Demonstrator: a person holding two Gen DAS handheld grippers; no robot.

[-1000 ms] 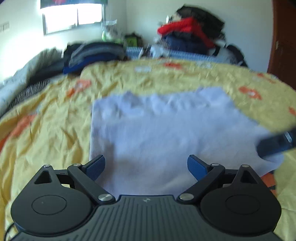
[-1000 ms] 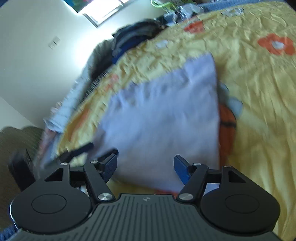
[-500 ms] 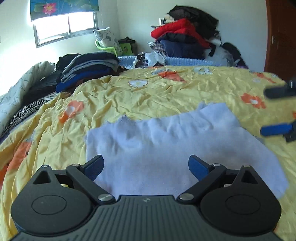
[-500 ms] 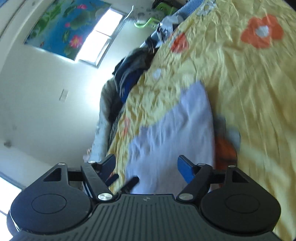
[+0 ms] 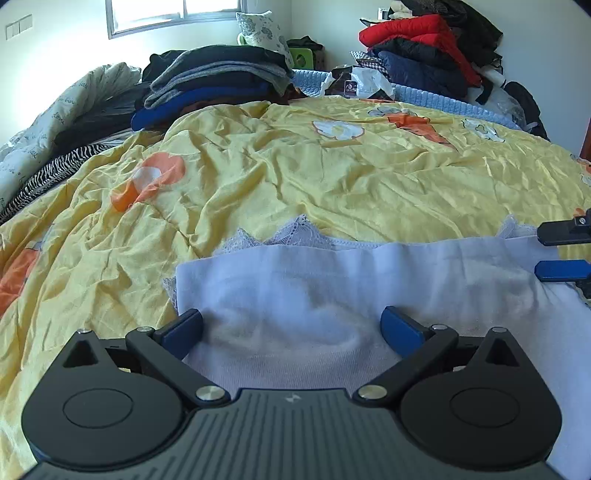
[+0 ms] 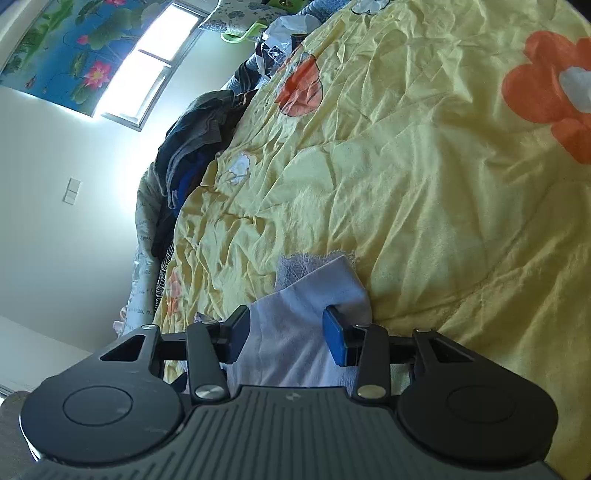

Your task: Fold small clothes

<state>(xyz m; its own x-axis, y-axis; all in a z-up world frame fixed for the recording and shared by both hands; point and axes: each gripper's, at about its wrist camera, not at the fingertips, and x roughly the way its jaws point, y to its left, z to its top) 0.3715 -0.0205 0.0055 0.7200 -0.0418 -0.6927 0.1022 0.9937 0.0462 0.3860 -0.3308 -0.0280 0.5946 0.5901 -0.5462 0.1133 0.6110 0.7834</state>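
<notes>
- One small pale lilac cloth garment with white lace trim (image 5: pixel 332 295), lying flat on the near part of the bed, lace edge poking out on the far side.
- One bed with a crumpled yellow cover printed with orange and white flowers (image 5: pixel 332 177), carrying the garment.
- Two tools, each black with blue finger pads.
- Left tool (image 5: pixel 291 325): fingers wide apart, low over the near edge of the garment, cloth showing between them, pads not pressing on it.
- Right tool (image 6: pixel 286 325), rolled on its side at the garment's right corner: jaws just been closing, cloth bunched between them, blue pad (image 6: pixel 334 341) against the fabric on one side; full pinch not clear to see.
- Same right tool seen from the left view (image 5: pixel 561 251) as two fingers, one above the other, at the garment's right edge, with a gap between.
- One stack of folded dark, grey and blue clothes (image 5: pixel 214 81) at the far left of the bed.
- One heap of red, black and navy coats (image 5: pixel 424 48) piled at the far right by the wall.
- One green plastic basket (image 5: pixel 306 55) behind the stack; what is inside, cannot tell.
- One window (image 5: pixel 173 14) and one flower painting (image 6: pixel 74 48) on the wall.
</notes>
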